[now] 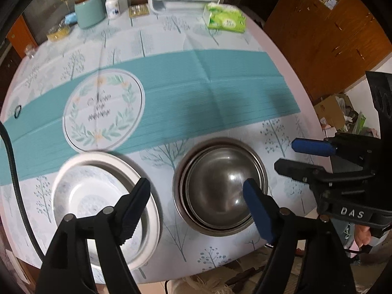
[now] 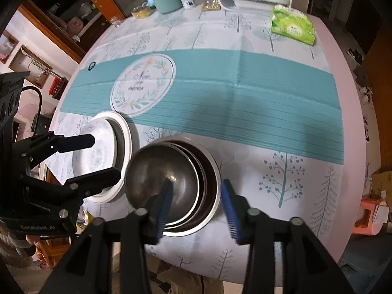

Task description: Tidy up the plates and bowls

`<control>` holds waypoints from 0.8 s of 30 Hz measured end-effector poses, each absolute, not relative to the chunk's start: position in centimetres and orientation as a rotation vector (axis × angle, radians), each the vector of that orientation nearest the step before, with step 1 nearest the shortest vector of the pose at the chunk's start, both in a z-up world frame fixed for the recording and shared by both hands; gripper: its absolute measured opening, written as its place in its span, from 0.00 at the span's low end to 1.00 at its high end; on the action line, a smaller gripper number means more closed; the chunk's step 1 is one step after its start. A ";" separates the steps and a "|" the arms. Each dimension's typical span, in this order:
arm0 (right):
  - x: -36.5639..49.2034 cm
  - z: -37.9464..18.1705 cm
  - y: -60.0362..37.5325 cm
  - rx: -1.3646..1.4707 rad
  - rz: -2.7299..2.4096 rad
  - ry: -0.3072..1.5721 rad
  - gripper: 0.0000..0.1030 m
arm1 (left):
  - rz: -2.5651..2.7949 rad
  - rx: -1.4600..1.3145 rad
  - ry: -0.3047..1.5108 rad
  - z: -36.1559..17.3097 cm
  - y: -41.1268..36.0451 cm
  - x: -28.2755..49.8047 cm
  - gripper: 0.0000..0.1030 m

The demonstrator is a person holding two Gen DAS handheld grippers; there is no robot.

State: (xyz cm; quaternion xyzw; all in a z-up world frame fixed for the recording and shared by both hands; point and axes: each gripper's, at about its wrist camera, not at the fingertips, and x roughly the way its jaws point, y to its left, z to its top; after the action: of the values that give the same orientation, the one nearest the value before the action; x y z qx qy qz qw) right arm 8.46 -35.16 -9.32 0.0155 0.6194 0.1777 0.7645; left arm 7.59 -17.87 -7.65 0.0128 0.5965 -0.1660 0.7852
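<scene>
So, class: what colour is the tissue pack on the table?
Green and white tissue pack, clearest in the right wrist view.

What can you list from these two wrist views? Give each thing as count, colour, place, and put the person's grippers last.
metal bowls: nested stack, at least three, steel grey, near table edge
white plates: two stacked, white with pale blue pattern, left of the bowls
tablecloth: one, white with teal band
tissue pack: one, green, far right
canister: one, mint, far left
white bottle: one, beside the canister
left gripper: one, black, open above the dishes
right gripper: one, black with blue pads, open astride the bowls' rim
</scene>
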 end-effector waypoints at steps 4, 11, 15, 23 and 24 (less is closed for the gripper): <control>8.0 -9.0 -35.0 0.024 0.390 1.315 0.49 | -0.349 0.045 1.239 -7.2 -17.9 7.3 0.80; 7.7 -10.1 -35.9 0.073 0.361 1.316 0.57 | -0.311 0.013 1.222 -9.0 -17.1 7.3 0.81; 7.5 -11.5 -36.5 0.082 0.329 1.329 0.61 | -0.284 -0.065 1.264 -10.9 -16.1 7.8 0.81; 7.4 -13.9 -36.7 0.103 0.311 1.387 0.61 | -0.245 -0.138 1.323 -13.9 -14.8 8.4 0.81; 7.4 -14.1 -36.6 0.110 0.312 1.392 0.61 | -0.247 -0.143 1.326 -14.1 -14.7 8.5 0.81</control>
State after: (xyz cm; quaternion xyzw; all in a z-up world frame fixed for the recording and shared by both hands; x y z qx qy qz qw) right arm 7.41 -36.62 -14.14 0.0502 0.6382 0.1431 0.7548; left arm 8.51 -14.70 -14.11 -0.0660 0.6134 -0.1142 0.7787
